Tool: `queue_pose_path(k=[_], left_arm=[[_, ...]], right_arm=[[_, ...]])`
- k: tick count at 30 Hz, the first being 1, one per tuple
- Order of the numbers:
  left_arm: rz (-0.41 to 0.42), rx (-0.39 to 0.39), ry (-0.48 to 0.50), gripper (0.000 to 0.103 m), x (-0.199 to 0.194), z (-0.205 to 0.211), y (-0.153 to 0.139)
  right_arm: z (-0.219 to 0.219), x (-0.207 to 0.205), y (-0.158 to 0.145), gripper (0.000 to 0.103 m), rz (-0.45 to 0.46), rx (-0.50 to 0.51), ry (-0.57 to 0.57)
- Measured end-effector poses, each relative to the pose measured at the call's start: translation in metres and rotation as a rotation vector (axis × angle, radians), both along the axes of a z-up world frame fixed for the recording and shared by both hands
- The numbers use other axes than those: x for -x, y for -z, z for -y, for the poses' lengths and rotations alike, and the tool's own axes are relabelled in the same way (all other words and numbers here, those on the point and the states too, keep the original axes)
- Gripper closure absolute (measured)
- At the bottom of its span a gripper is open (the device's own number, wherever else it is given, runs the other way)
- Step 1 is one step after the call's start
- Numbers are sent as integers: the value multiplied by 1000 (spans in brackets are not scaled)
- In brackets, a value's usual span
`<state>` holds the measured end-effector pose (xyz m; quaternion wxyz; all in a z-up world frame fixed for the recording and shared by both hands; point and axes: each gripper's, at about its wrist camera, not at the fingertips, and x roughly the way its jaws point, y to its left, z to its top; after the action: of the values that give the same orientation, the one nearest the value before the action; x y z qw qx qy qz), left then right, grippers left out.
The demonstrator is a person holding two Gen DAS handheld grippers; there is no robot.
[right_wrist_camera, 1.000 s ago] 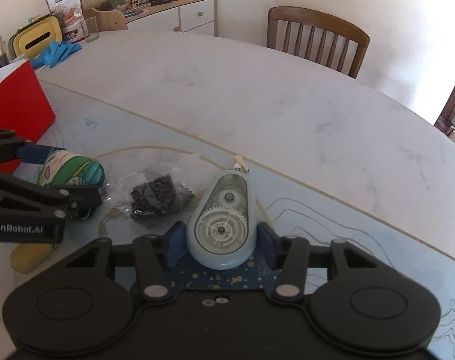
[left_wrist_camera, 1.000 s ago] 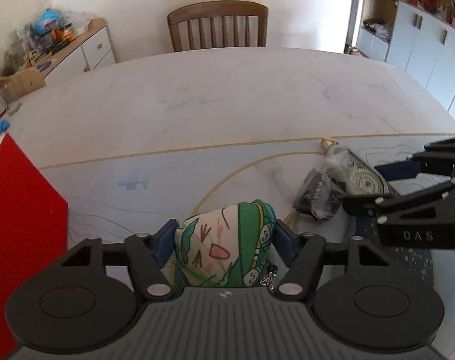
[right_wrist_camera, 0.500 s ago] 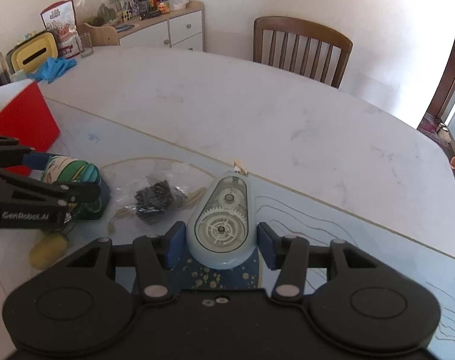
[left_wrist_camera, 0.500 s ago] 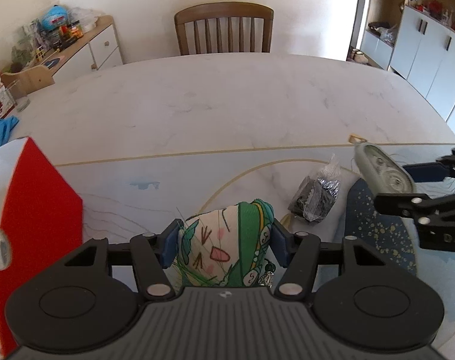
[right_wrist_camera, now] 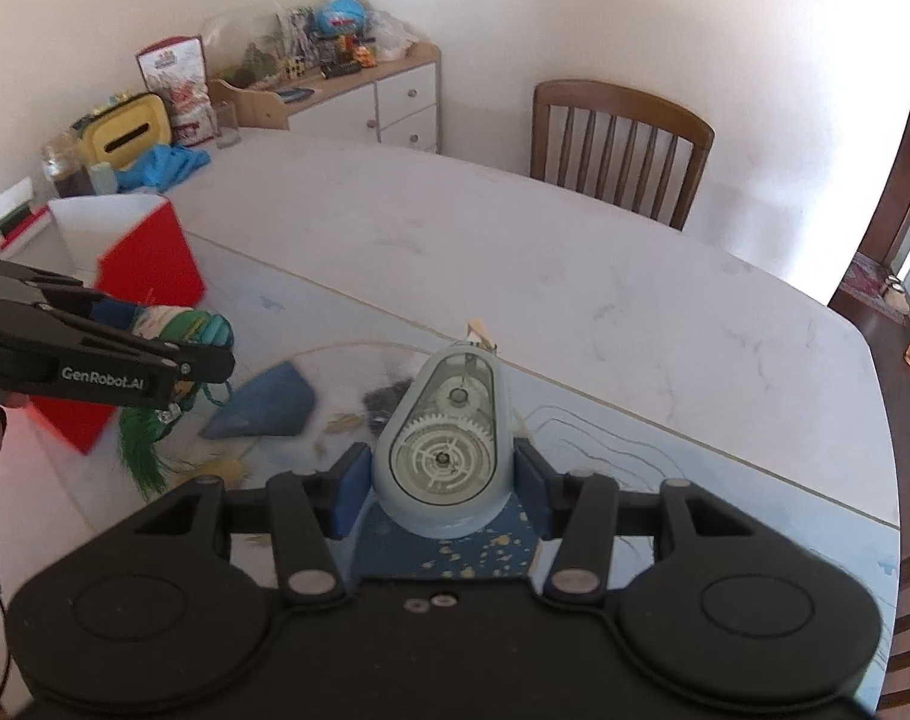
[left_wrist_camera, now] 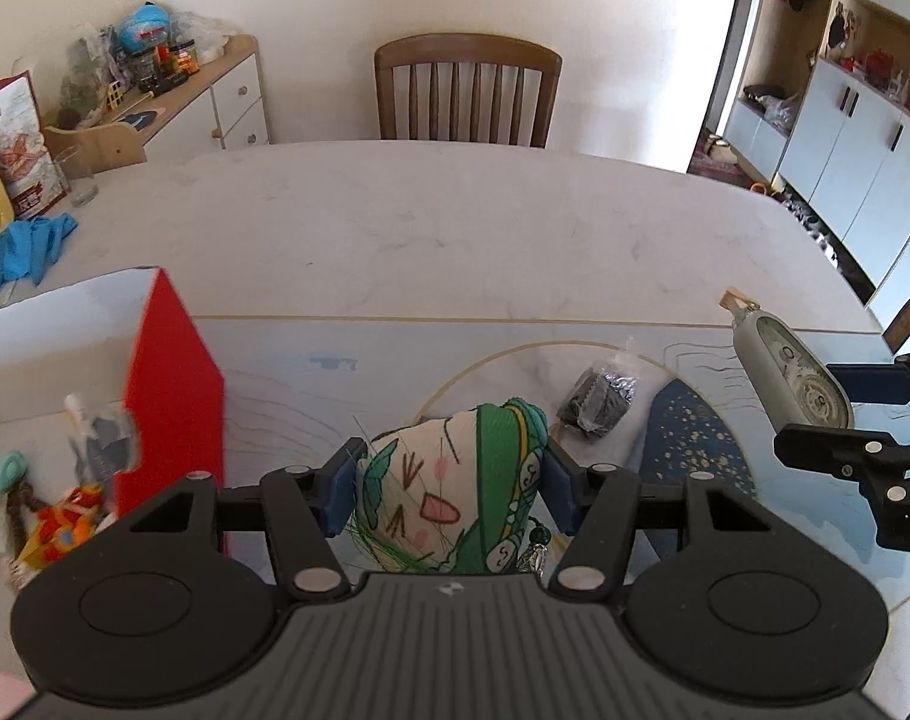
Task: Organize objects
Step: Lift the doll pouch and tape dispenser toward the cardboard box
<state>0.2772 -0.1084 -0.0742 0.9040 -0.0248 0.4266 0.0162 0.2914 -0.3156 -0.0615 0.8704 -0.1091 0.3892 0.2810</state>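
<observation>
Green and cream, a soft toy (left_wrist_camera: 449,498) sits pinched between the blue pads of the left hand-held gripper (left_wrist_camera: 452,495), low centre of its view, beside a red box (left_wrist_camera: 176,396). The right hand-held gripper (right_wrist_camera: 440,477) clamps a pale blue tape dispenser (right_wrist_camera: 443,438) at lower centre, above the white marble surface (right_wrist_camera: 514,264).

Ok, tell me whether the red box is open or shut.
Open: the red box has no lid on, and small toys show inside it.
</observation>
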Motion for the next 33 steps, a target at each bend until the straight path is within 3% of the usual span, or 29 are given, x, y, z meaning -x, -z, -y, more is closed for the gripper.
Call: queue_pose_path(k=[11, 20, 33], left_arm=[[28, 46, -13, 43, 37, -36, -44], [62, 127, -51, 43, 60, -114, -64], [75, 77, -88, 43, 65, -212, -74]], right_arm=[[-37, 39, -35, 53, 29, -21, -65], [-93, 67, -55, 53, 50, -28, -108], [-191, 89, -60, 53, 73, -18, -174]])
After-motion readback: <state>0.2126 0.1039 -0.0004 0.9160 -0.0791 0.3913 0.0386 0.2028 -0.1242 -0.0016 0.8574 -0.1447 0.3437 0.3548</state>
